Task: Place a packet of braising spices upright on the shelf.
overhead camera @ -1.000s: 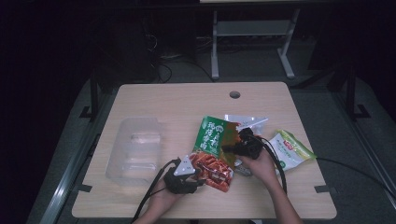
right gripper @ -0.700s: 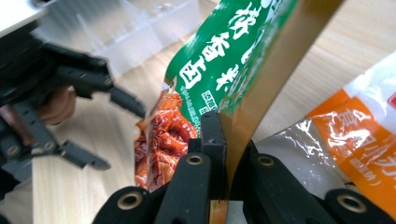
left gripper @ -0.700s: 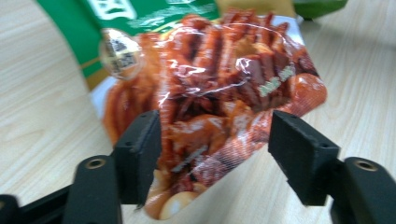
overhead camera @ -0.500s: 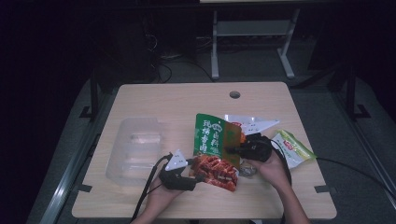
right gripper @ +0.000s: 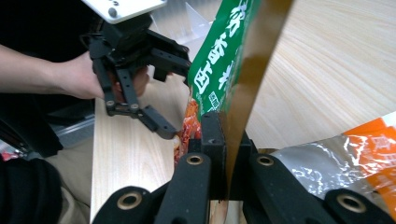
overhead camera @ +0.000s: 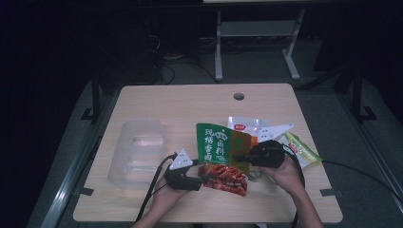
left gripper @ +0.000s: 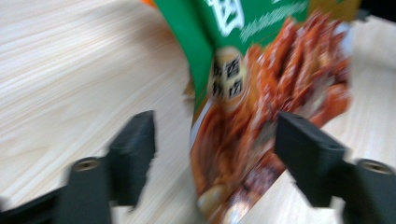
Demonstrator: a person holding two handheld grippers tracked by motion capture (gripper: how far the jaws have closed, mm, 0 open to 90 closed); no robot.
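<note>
1. Worktop (overhead camera: 157, 99): pale wood, with a round hole (overhead camera: 239, 96) at 12 o'clock.
2. Green pouch (overhead camera: 216, 142): at 4 o'clock from the worktop's centre, lifted and tilted, green face with white characters and a brown right edge. In the right claw view (right gripper: 219, 65) it rises from the jaws toward 12 o'clock.
3. Red pouch (overhead camera: 223, 176): just below the green pouch at 6 o'clock, apparently lying on the worktop. In the left claw view (left gripper: 261, 135) it shows printed red food, blurred.
4. Right claw (overhead camera: 237, 157): clamped on the green pouch's brown edge, jaws pressed together on it (right gripper: 223, 154).
5. Left claw (overhead camera: 205, 179): jaws apart and have just been narrowing; the red pouch's end sits between them, no pad pressing on it (left gripper: 215, 140). Also in the right claw view at 10 o'clock (right gripper: 159, 93), held by a hand (right gripper: 93, 79).
6. Clear tray (overhead camera: 138, 149): at 9 o'clock, well apart from the pouches.
7. White-orange pack (overhead camera: 244, 126): behind the green pouch at 2 o'clock.
8. Light-green pack (overhead camera: 299, 149): at 3 o'clock, just beside the right hand (overhead camera: 285, 173).
</note>
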